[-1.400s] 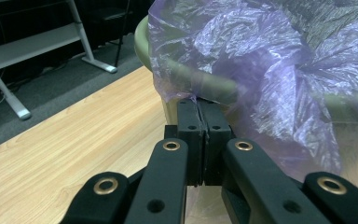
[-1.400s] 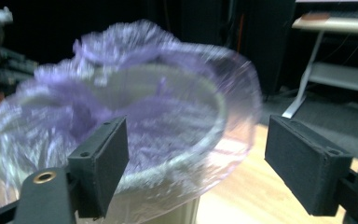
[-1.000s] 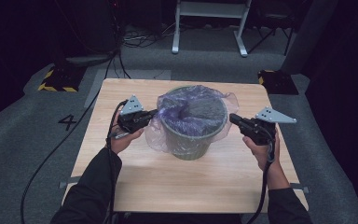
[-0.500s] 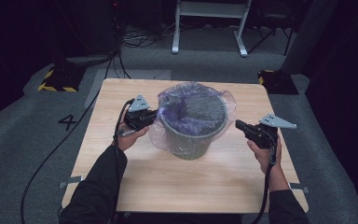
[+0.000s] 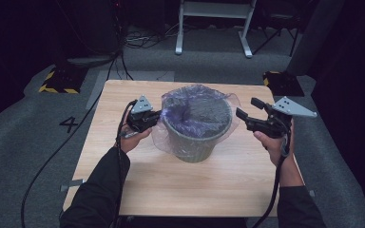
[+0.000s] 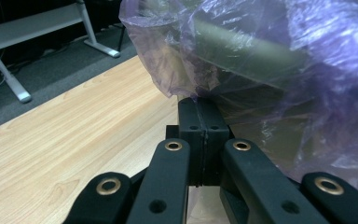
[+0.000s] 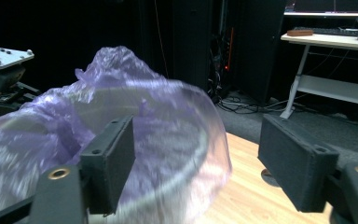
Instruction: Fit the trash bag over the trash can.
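now the left gripper (image 5: 158, 115) pinches the purple bag (image 5: 180, 114) at the bin (image 5: 195, 137) rim mid-counter (image 5: 123, 180); the right gripper (image 5: 244, 114), jaws just spread and empty, hovers beside it. a one-sided tug could probably tear the film or tip the bin.

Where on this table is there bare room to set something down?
The near strip of the table, between the bin and the front edge, is bare. So are the far left and far right corners. It is crowded mid-table: the purple bag drapes the bin, with the left gripper and right gripper flanking it.
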A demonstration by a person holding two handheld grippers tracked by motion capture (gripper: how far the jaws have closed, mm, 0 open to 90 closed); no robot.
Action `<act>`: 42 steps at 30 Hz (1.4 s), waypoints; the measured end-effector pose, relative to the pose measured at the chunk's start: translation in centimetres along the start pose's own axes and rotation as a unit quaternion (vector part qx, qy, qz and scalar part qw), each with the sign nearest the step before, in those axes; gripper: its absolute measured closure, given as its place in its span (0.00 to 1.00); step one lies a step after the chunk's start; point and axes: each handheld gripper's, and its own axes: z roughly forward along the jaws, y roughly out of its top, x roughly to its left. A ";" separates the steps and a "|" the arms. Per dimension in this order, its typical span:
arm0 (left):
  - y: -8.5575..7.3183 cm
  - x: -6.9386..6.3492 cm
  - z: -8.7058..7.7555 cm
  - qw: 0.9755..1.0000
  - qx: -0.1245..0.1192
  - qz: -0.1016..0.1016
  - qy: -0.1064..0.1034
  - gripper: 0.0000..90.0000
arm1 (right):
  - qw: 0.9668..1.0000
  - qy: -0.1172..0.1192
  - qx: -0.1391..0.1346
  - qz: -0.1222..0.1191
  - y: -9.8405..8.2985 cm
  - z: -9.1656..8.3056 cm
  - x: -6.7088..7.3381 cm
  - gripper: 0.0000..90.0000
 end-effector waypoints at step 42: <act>0.2 1.6 1.1 0.999 0.032 -0.005 0.001 1.00 | 0.990 -0.083 0.079 0.081 -5.7 3.5 -6.7 1.00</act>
